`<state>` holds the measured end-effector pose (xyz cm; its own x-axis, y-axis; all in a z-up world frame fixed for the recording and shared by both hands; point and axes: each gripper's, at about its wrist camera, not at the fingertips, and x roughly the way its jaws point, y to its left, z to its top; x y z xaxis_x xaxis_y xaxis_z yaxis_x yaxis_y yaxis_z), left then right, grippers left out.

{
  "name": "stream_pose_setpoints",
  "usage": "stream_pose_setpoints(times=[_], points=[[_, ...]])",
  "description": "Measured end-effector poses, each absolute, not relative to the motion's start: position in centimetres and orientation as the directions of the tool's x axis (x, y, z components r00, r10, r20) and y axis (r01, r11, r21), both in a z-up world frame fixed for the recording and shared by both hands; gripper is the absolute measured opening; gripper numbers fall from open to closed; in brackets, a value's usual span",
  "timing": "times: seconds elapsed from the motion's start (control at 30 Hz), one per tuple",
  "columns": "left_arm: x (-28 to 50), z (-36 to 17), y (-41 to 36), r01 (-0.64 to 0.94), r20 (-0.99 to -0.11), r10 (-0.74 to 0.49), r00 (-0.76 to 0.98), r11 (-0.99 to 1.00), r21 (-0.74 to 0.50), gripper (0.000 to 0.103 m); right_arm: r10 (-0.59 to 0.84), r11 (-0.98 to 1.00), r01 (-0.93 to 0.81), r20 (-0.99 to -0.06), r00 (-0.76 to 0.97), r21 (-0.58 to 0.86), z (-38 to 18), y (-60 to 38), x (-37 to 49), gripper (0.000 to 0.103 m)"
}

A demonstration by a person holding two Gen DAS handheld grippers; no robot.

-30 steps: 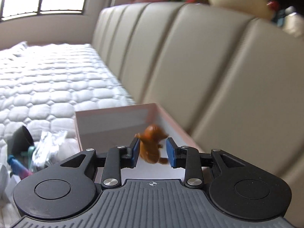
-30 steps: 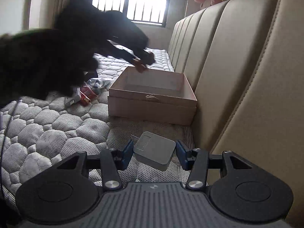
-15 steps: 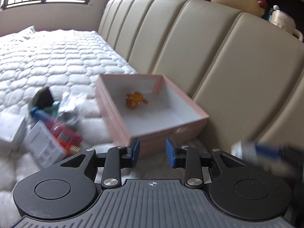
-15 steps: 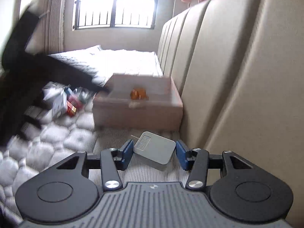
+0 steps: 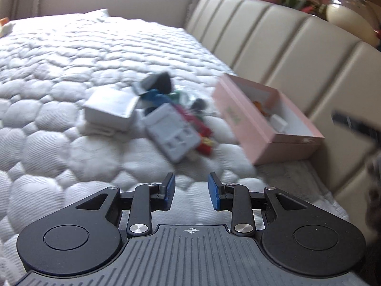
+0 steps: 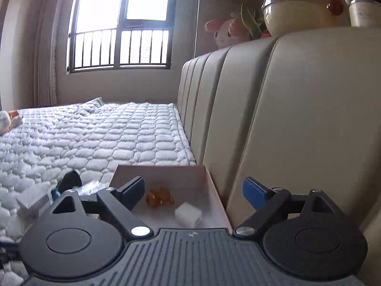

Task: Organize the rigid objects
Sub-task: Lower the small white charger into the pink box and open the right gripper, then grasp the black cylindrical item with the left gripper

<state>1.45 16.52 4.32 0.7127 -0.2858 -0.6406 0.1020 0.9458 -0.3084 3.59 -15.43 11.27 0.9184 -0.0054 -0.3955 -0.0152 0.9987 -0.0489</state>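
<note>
A pink open box (image 5: 264, 128) lies on the quilted mattress against the padded headboard. Inside it are an orange toy figure (image 6: 159, 196) and a small white box (image 6: 188, 214); both also show in the left wrist view, the figure (image 5: 259, 106) and the white box (image 5: 278, 122). My right gripper (image 6: 194, 189) is wide open and empty just above the box's near end. My left gripper (image 5: 191, 191) is open and empty, low over the mattress, well short of a pile of loose objects (image 5: 171, 124) left of the box.
The pile holds a white flat box (image 5: 110, 108), a white power strip (image 5: 172, 134), a black cone-shaped item (image 5: 158, 83), blue and red pieces. The beige headboard (image 6: 285, 119) runs along the right. A shelf above carries a plush toy (image 6: 225, 33) and a round jar (image 6: 302, 7).
My right gripper moved forward over the pink box, opened wide and let go of the small white box, which now lies inside. My left gripper swung left and back toward the pile.
</note>
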Motion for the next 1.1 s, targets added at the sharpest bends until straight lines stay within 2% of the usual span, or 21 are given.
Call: stream_pose_setpoints(times=[0.17,0.27,0.47,0.57,0.7,0.83,1.0,1.1], points=[[2.6,3.4,18.8,0.039,-0.64,-0.246,0.728,0.947,-0.319,0.033,-0.043,0.99,-0.028,-0.493,0.869,-0.135,4.7,-14.1,0.0,0.1],[3.5,3.6,19.5,0.002,-0.638,-0.211,0.741,0.95,-0.313,0.033,-0.001,0.991,-0.074,-0.555,0.832,-0.113,2.8,-13.8,-1.7,0.1],[6.5,5.8,21.5,-0.084,-0.583,-0.084,0.808,0.964,-0.254,0.033,0.051,0.981,-0.143,-0.53,0.847,-0.134,3.2,-12.4,-4.3,0.1],[9.5,6.7,23.9,-0.15,-0.566,-0.03,0.824,0.951,-0.269,0.033,0.086,0.976,-0.176,-0.522,0.849,-0.126,3.9,-12.1,-4.5,0.1],[12.4,6.3,25.8,-0.196,-0.578,-0.022,0.816,0.929,-0.313,0.033,0.101,0.973,-0.195,-0.532,0.841,-0.124,3.7,-11.4,-4.3,0.1],[14.6,6.9,23.3,-0.007,-0.552,-0.18,0.814,0.948,-0.318,0.033,0.108,0.967,-0.215,-0.549,0.829,-0.134,2.9,-10.9,-4.5,0.1],[19.5,7.0,18.1,0.193,-0.612,-0.224,0.758,0.974,-0.117,0.034,0.116,0.965,-0.23,-0.584,0.803,-0.124,1.6,-10.6,-4.0,0.1],[22.8,6.5,18.4,0.257,-0.632,-0.297,0.716,0.954,-0.156,0.033,0.132,0.961,-0.248,-0.578,0.805,-0.126,1.5,-10.8,-4.1,0.1]])
